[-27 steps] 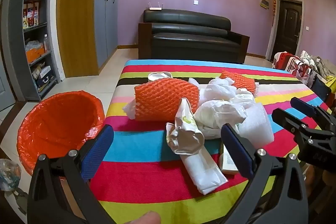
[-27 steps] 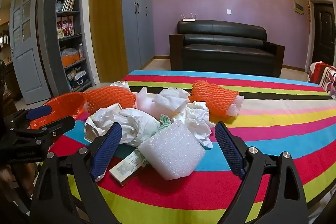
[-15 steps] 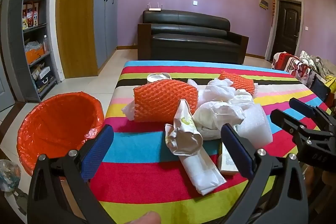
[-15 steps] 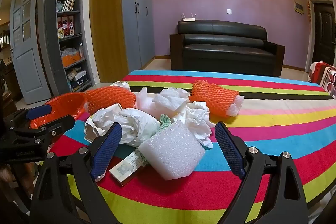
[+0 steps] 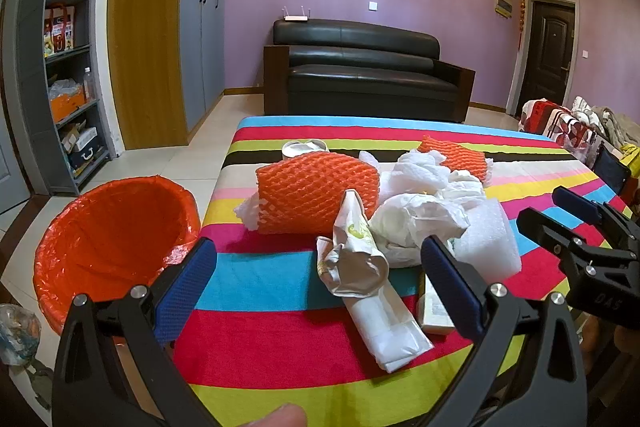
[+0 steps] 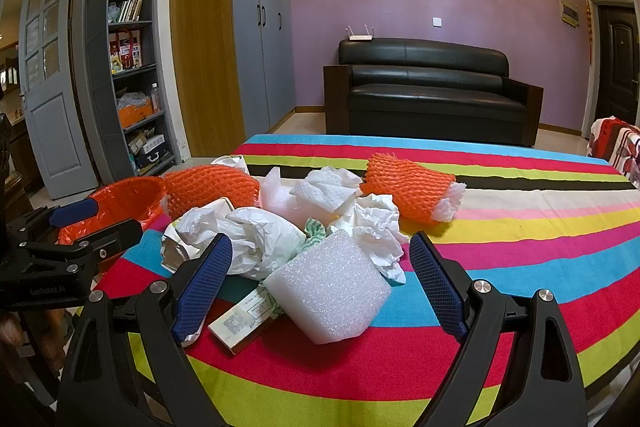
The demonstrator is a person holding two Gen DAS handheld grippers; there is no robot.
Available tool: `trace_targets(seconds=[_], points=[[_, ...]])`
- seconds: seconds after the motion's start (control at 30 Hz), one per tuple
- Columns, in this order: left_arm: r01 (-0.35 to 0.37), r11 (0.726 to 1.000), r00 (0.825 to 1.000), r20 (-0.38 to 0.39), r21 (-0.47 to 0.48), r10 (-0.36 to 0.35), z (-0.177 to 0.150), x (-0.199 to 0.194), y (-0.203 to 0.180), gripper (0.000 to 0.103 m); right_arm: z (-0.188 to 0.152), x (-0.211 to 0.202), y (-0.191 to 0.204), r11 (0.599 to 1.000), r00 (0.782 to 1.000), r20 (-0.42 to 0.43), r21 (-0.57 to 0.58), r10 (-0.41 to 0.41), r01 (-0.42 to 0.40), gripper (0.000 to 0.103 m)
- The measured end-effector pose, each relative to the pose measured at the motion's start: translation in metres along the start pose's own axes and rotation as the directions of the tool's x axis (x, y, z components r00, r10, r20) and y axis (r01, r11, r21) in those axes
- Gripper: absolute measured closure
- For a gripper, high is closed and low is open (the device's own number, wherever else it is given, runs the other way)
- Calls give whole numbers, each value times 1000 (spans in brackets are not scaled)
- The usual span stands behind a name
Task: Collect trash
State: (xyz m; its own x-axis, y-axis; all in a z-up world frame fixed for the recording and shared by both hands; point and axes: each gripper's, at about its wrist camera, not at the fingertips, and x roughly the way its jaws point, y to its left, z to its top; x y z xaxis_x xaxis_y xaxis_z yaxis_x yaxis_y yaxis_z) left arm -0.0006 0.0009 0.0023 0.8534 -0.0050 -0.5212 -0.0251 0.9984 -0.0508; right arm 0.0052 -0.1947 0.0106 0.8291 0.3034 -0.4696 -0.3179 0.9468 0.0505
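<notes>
A: Left gripper [image 5: 316,283]: jaws spread wide, blue pads clear of everything, nothing held. It hangs over the near edge of the table with the striped multicolour cloth [image 5: 280,331].

B: What sits between the pads?

A: A crumpled white paper wrapper with a green mark [image 5: 360,267], lying on the cloth, touched by neither pad. Just beyond it, a large orange foam fruit net [image 5: 316,195]. A flat cream card box [image 5: 434,311] lies against the inner side of the right-hand pad; contact cannot be judged.

B: Right gripper?

A: Right gripper [image 6: 320,287]: also wide apart, empty. A white foam block [image 6: 332,291] rests on the cloth between its pads, apart from both. Behind the block, crumpled white tissue and paper [image 6: 256,239]; further out to the right, a second, smaller orange foam net [image 6: 404,187] with white tissue at its end.

B: Receptacle?

A: Bin lined with an orange plastic bag [image 5: 112,243], on the floor left of the left gripper's left pad, beside the table edge. A fingertip [image 5: 280,419] shows at the bottom of the left wrist view.
</notes>
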Motion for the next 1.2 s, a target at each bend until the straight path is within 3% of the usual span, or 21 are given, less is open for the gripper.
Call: trace_targets(seconds=[1.2], points=[[-1,1000,1000,1,1,1,0,0,0,4,2,-1,2,1000,1000,3,-1,2,-2,18]])
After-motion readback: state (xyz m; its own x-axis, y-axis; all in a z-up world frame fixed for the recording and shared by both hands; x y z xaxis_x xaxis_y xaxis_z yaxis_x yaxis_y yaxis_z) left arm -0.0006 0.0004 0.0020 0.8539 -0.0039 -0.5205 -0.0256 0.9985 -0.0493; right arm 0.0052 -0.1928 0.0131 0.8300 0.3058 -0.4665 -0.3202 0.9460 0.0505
